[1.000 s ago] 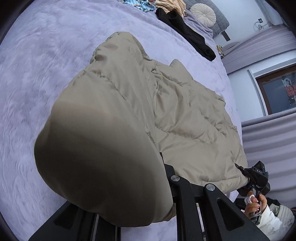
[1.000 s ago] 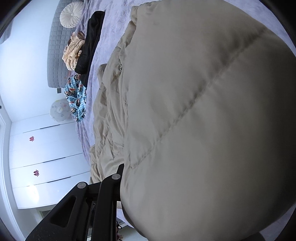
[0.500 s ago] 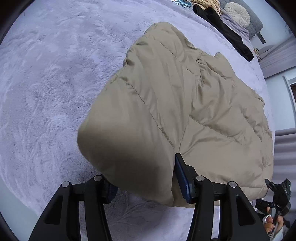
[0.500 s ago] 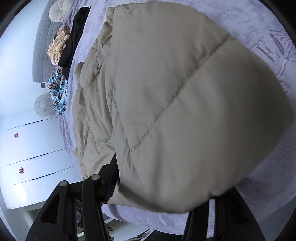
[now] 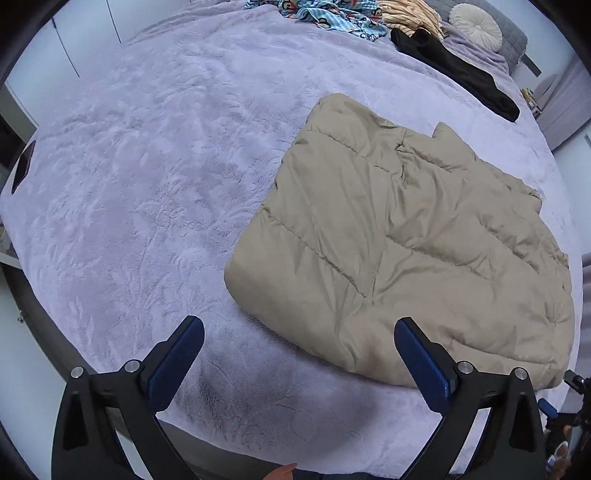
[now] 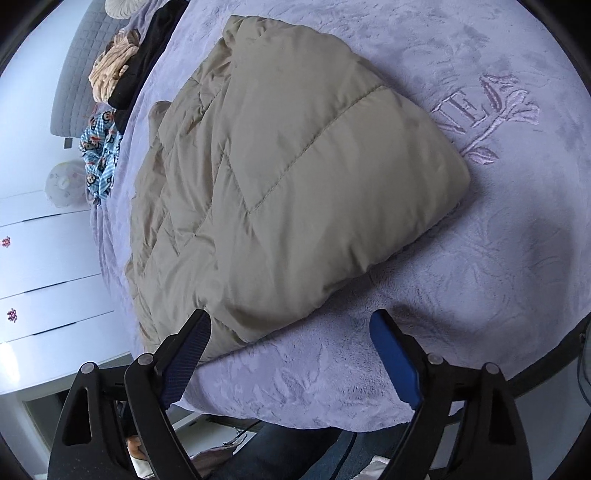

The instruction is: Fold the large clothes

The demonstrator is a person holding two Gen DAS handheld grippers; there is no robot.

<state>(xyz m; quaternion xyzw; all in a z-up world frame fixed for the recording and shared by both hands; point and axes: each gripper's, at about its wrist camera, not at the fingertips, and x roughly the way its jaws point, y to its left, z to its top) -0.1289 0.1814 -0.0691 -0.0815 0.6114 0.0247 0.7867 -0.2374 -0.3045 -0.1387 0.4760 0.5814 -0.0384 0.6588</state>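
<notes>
A tan quilted puffer jacket (image 5: pixel 399 236) lies folded flat on the lilac plush bedspread (image 5: pixel 147 184). In the left wrist view my left gripper (image 5: pixel 299 332) hangs above the bed's near edge, just off the jacket's near corner; its jaws are opening wide with nothing between them. The right wrist view shows the same jacket (image 6: pixel 280 177) from its other side. My right gripper (image 6: pixel 291 325) hovers over the jacket's near edge, jaws still opening, and its blue pads (image 6: pixel 395 362) touch no cloth.
At the head of the bed lie a black garment (image 5: pixel 458 74), a blue patterned cloth (image 5: pixel 332 18), a beige cloth (image 5: pixel 410 16) and a round cushion (image 5: pixel 476 26). White drawers (image 6: pixel 48 280) stand beside the bed. Embroidery (image 6: pixel 487 114) marks the bedspread.
Both grippers have let go of the jacket and opened wide. Both have pulled back and up, so the jacket lies flat and the bed's edge shows.
</notes>
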